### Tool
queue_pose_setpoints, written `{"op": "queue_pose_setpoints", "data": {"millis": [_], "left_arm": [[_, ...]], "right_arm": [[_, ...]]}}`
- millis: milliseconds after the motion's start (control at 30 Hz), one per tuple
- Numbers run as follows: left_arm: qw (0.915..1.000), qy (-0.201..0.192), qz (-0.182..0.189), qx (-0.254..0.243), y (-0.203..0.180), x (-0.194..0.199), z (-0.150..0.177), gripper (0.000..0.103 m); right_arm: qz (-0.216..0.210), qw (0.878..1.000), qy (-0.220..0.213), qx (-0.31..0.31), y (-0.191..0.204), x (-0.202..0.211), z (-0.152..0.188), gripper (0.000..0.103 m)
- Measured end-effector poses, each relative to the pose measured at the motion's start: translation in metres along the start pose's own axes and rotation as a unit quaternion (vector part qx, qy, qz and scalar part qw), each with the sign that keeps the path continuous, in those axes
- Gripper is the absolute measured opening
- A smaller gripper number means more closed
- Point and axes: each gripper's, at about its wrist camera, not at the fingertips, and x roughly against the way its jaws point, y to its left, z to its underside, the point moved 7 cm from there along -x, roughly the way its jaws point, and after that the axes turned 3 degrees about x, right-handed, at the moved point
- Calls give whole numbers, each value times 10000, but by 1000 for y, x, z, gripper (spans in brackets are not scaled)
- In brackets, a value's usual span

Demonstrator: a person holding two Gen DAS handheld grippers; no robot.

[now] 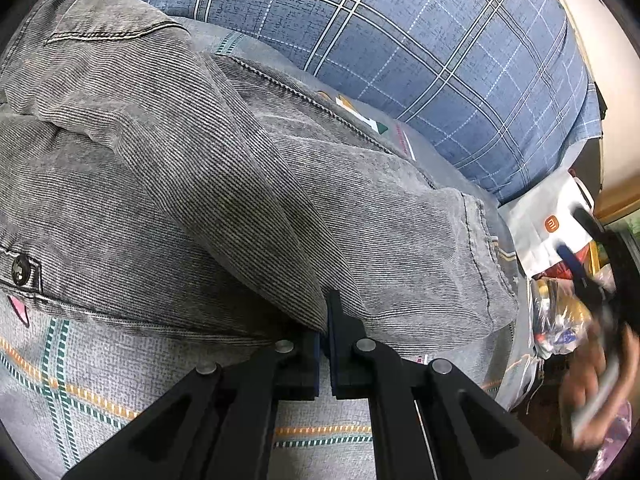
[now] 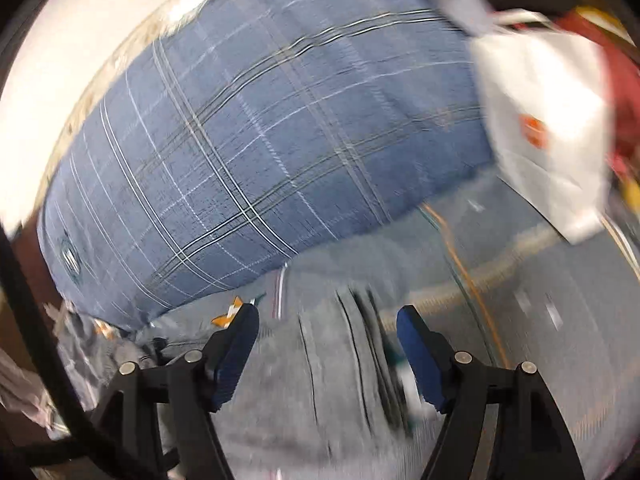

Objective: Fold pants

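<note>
Grey corduroy pants (image 1: 168,184) lie on the bed, one leg folded over the other, waist button at the left. My left gripper (image 1: 326,322) is shut on the pants, pinching a fold of the upper leg at its near edge. The leg hem (image 1: 480,256) lies to the right. In the left wrist view my right gripper (image 1: 592,256) shows blurred at the far right, jaws apart. In the right wrist view my right gripper (image 2: 327,330) is open and empty, hovering just above the blurred grey pants (image 2: 332,380).
A big blue plaid pillow (image 1: 400,40) lies behind the pants; it also shows in the right wrist view (image 2: 260,140). The grey patterned bedsheet (image 1: 80,380) is under everything. A white shopping bag (image 1: 548,224), (image 2: 548,120) and clutter sit beside the bed.
</note>
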Motion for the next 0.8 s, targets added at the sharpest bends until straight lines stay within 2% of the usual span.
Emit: {"op": "queue_pose_setpoints", "data": {"millis": [100, 167, 200, 300, 400, 433, 467, 500, 633, 733, 800], "left_arm": [[10000, 4, -3, -31, -1, 2, -1, 3], [9999, 2, -38, -103, -1, 3, -1, 3], [9999, -5, -74, -124, -5, -2, -4, 3], [9998, -41, -110, -149, -8, -4, -5, 3], [9997, -66, -144, -202, -8, -4, -5, 3], [9997, -57, -146, -186, -8, -4, -5, 3], [9997, -49, -154, -170, -8, -4, -5, 3], [9997, -52, -164, -178, -8, -3, -5, 3], [9993, -137, -218, -264, -12, 3, -6, 3], [9985, -414, -108, -333, -23, 19, -12, 3], [9979, -473, -170, -401, -24, 21, -14, 3]], "right_arm": [[-243, 9978, 594, -170, -5, -55, 3, 65], [-311, 9965, 709, -307, -11, -78, 15, 55], [-126, 9947, 962, -343, -15, -91, 22, 52], [64, 9944, 1048, -70, -16, -102, 25, 50], [-132, 9933, 1118, -253, -19, -112, 29, 46], [-97, 9932, 1141, -222, -19, -115, 30, 39], [1, 9932, 1151, -160, -19, -115, 30, 24], [148, 9933, 1148, -30, -18, -114, 30, 17], [190, 9942, 1055, -54, -17, -95, 21, 9], [8, 9983, 580, 55, -7, -51, 0, 9], [166, 9992, 354, 76, -10, -31, -6, 8]]}}
